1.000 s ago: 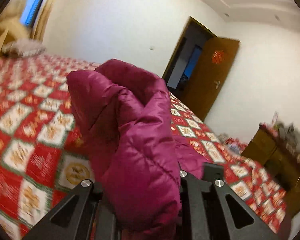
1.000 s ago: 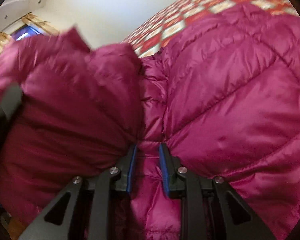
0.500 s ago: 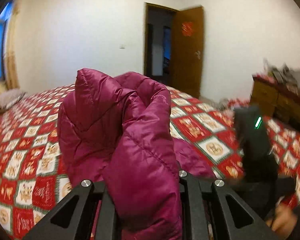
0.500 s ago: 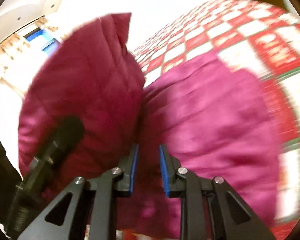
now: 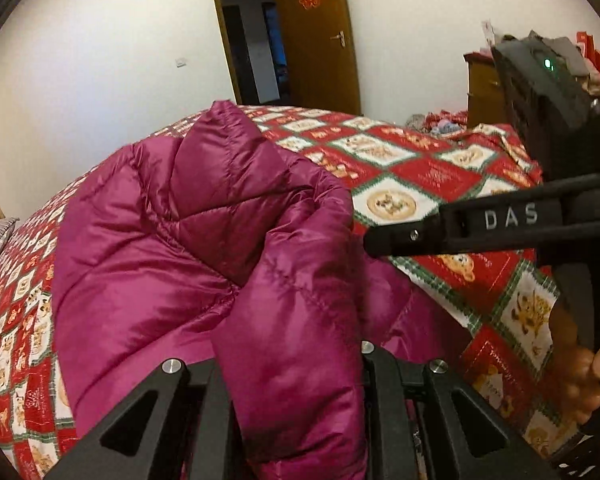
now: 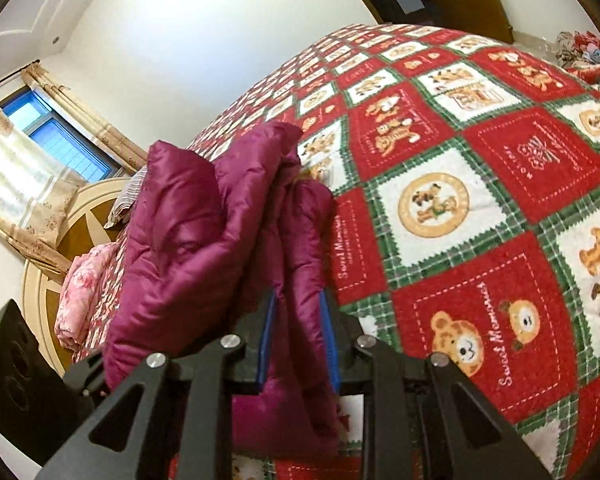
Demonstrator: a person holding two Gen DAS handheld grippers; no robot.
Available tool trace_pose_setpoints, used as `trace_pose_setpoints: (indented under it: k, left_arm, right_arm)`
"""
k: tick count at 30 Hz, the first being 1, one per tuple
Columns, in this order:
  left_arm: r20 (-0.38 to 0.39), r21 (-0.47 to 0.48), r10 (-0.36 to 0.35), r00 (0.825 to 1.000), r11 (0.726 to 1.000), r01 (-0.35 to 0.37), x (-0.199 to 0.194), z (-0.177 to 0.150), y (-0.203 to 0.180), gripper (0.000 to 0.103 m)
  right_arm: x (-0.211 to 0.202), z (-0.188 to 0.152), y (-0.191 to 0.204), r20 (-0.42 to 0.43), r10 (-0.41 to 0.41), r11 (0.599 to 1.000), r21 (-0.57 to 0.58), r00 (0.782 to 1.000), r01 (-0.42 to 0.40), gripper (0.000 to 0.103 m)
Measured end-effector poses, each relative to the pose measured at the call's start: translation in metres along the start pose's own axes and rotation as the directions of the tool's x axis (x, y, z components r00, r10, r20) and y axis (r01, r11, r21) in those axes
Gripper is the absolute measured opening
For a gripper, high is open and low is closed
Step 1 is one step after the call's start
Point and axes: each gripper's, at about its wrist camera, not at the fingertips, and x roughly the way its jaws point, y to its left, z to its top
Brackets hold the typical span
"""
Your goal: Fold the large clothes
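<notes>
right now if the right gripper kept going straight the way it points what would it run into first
Most likely the magenta puffer jacket itself: the right gripper is already clamped on a fold of it, and the bunched jacket rises directly ahead of the jaws. Beyond it lies the red patchwork bedspread, though depth there is hard to judge.

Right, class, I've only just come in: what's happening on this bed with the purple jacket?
A person is folding a magenta puffer jacket over a bed covered by a red, white and green teddy-bear quilt. Each hand holds a two-finger gripper. The left gripper is clamped on a thick fold of the jacket, and the right gripper pinches another bunch of it between its blue pads. The jacket is gathered and bunched between the two, not yet laid flat or neatly folded.
</notes>
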Motion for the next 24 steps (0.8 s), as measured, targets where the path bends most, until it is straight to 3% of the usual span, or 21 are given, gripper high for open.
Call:
trace_pose_setpoints:
  k: [13,14,16,17,24]
  left_arm:
    - [-0.035,-0.004,-0.014,0.999,1.000,0.014,0.014,-0.006,0.000,0.015]
    - [-0.030,-0.005,-0.021,0.999,1.000,0.020,0.015,-0.008,0.000,0.015]
    - [-0.023,-0.004,-0.030,0.999,1.000,0.030,0.019,-0.010,0.002,0.015]
    - [-0.024,-0.008,-0.035,0.999,0.999,0.035,0.019,-0.011,0.003,0.015]
    - [-0.018,-0.032,-0.054,0.998,0.998,0.053,0.011,-0.016,0.011,0.015]
  right_arm:
    - [0.002,-0.001,-0.028,-0.005,-0.019,0.999,0.044,1.000,0.019,0.028]
    - [0.001,-0.001,-0.029,-0.007,-0.028,0.999,0.043,1.000,0.028,0.029]
    - [-0.005,0.002,-0.029,0.003,-0.050,0.998,0.039,0.999,0.050,0.053]
    - [-0.008,0.003,-0.028,0.014,-0.052,0.998,0.037,0.999,0.051,0.057]
    - [-0.011,0.010,-0.007,0.023,-0.041,0.998,-0.035,0.999,0.042,0.058]
